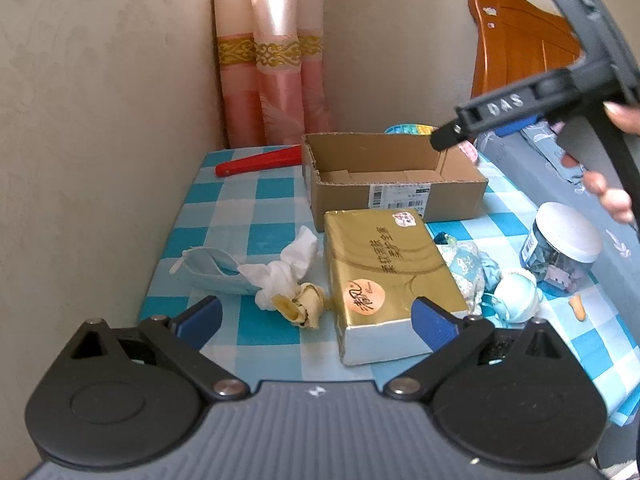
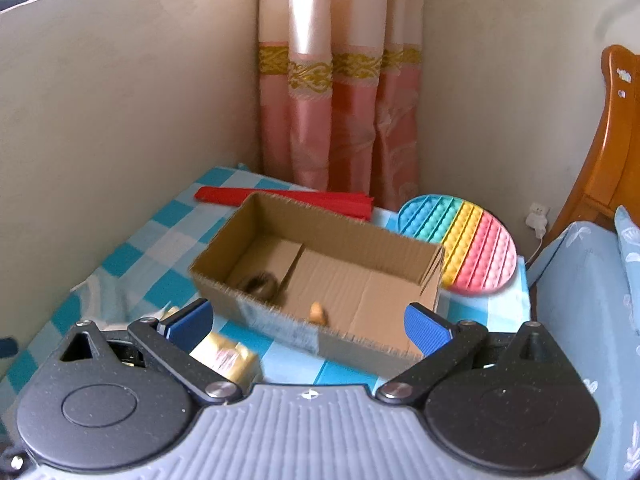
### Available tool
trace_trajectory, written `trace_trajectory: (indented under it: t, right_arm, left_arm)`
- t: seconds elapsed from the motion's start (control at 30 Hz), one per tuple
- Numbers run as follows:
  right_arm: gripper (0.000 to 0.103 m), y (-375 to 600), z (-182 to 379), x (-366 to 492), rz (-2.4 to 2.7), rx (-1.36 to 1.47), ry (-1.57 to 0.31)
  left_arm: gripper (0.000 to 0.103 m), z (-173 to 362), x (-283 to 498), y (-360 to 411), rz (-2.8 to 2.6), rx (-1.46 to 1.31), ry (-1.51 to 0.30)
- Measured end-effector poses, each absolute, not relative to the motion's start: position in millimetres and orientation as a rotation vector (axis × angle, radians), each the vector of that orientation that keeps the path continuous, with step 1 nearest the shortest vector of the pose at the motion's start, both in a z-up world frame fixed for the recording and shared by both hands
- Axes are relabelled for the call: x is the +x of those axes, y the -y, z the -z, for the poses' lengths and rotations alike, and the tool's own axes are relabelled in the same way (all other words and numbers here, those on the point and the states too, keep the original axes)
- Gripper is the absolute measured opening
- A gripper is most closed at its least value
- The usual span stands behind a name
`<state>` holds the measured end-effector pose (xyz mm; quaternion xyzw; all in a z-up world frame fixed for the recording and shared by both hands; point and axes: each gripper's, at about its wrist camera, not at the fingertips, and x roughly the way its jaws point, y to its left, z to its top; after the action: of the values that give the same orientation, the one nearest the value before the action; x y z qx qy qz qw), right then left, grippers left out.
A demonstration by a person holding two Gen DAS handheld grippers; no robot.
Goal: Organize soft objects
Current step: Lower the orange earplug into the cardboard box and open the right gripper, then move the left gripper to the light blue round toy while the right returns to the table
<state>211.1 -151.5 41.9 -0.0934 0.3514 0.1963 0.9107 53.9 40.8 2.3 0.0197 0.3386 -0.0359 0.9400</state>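
An open cardboard box (image 1: 392,176) stands on the checked table; in the right wrist view the box (image 2: 320,280) holds a dark hair ring (image 2: 260,283) and a small orange piece (image 2: 318,312). In front of it lie a gold tissue pack (image 1: 390,276), a crumpled white tissue (image 1: 288,268), a blue face mask (image 1: 212,270), a yellowish peel (image 1: 306,304), a blue cloth doll (image 1: 480,276) and a pale blue ball toy (image 1: 516,296). My left gripper (image 1: 318,320) is open, low over the tissue and pack. My right gripper (image 2: 308,326) is open above the box's near wall.
A red folded fan (image 1: 260,162) lies behind the box by the pink curtain (image 1: 272,60). A rainbow pop mat (image 2: 464,246) sits at the back right. A clear jar (image 1: 560,248) stands right. A bed with blue bedding (image 2: 592,300) and wooden headboard (image 1: 524,40) borders the table.
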Motion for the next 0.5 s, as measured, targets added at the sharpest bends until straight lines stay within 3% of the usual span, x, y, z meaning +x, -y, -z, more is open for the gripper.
trace_trajectory:
  t: [0.5]
  right_arm:
    - [0.103, 183.7, -2.8, 114.6, -0.326, -0.210, -0.673]
  left_arm:
    - [0.101, 8.8, 48.4, -35.1, 0.101, 0.056, -0.713]
